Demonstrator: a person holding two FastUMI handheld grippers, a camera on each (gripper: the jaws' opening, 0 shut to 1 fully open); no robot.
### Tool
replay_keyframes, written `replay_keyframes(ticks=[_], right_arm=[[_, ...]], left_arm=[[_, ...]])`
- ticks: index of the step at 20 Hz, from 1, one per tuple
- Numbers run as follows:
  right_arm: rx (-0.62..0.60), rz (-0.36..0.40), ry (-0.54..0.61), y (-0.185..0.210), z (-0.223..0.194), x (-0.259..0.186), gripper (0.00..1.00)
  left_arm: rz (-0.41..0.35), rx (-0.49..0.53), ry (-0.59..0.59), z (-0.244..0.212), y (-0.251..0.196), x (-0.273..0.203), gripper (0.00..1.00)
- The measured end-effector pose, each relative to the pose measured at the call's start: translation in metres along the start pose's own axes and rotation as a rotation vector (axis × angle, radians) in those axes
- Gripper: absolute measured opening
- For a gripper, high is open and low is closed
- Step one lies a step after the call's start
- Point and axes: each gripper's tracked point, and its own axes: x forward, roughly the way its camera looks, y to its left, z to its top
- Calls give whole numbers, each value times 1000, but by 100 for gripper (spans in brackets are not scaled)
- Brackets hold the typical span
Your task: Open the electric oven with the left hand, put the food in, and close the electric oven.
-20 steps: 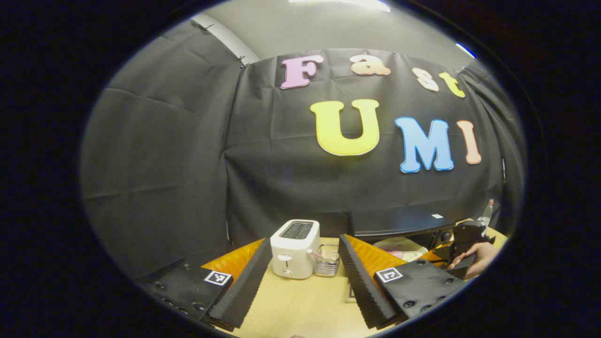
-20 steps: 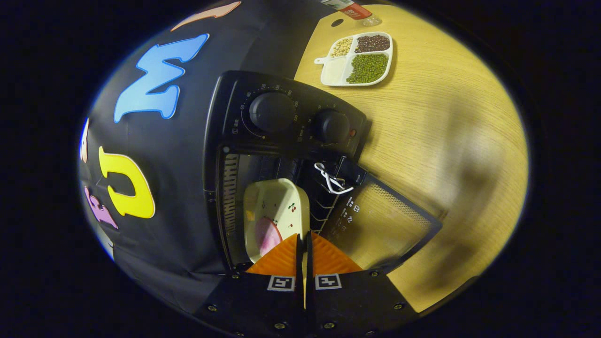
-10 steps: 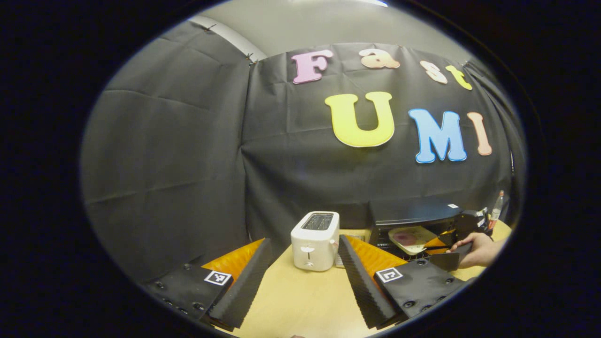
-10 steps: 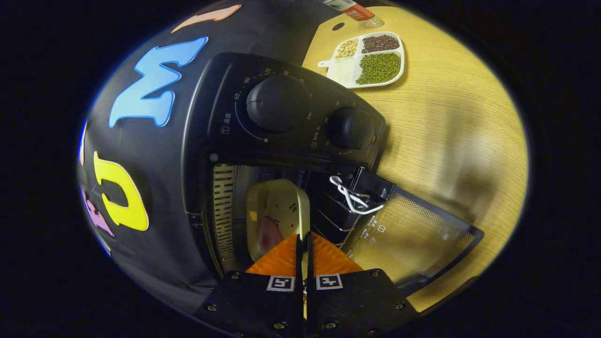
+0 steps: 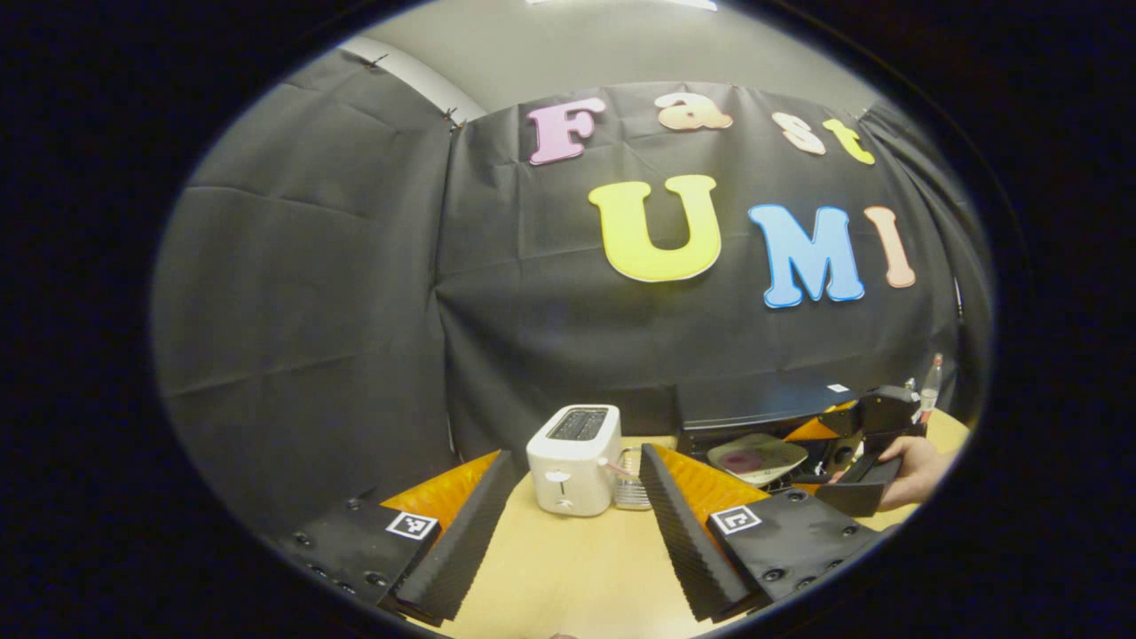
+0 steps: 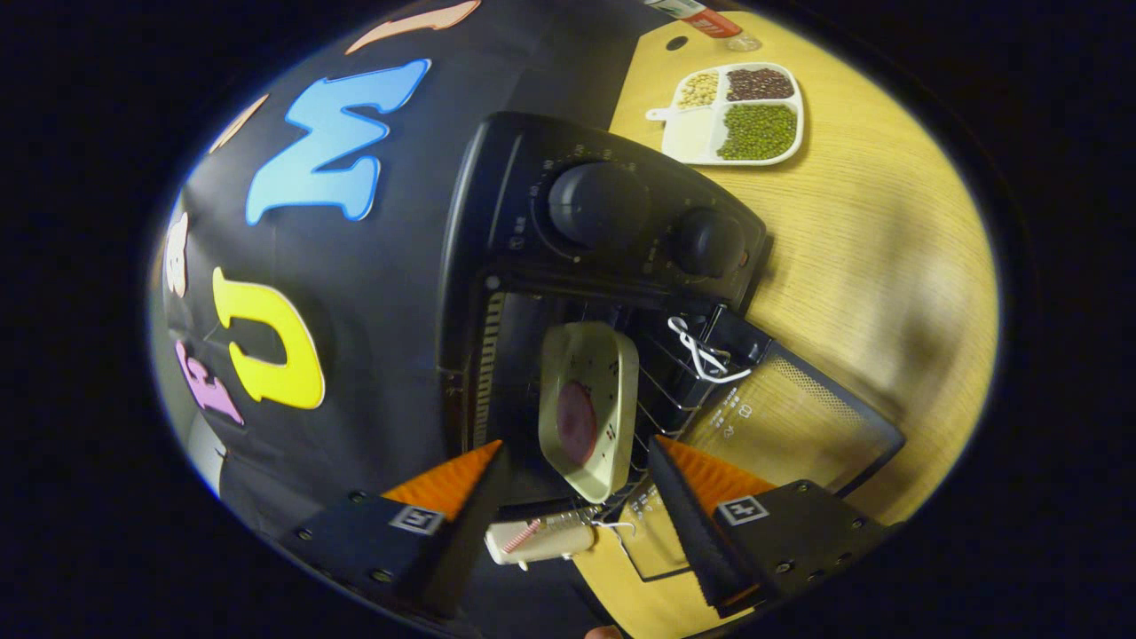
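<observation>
Food (image 6: 577,422), a pink slice on a cream dish (image 6: 590,404), sits on the rack inside the oven (image 6: 568,266), whose glass door (image 6: 781,426) hangs open. The right gripper (image 6: 572,470) is spread wide just in front of the dish, touching nothing. The left gripper (image 5: 568,524) hovers wide open over the table (image 5: 568,568), near a white toaster (image 5: 574,448) and well apart from the oven; a divided tray (image 6: 737,111) holds beans.

A white toaster (image 5: 574,460) stands on the pale wooden worktop (image 5: 568,568), with a small wire basket (image 5: 632,491) just beside it. Farther along the worktop sits a white divided dish (image 6: 735,112) holding green, dark and pale beans in separate compartments. Near it, at the worktop's edge, stands a bottle (image 6: 701,12) with a red label.
</observation>
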Motion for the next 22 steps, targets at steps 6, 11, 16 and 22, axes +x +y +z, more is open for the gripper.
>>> replay_keyframes(ticks=[6, 11, 16, 22], right_arm=[[-428, 72, 13, 10, -1, -73, 97], [-726, 97, -100, 18, 29, -139, 97], [-974, 64, -217, 7, 64, -195, 97], [-1196, -2, -382, 2, 98, -256, 97]], left_arm=[[-88, -22, 12, -10, -53, -6, 99], [-172, -53, 74, -35, -100, -10, 96], [-264, -91, 196, -81, -148, -17, 100], [-359, -57, 354, -145, -194, -20, 100]])
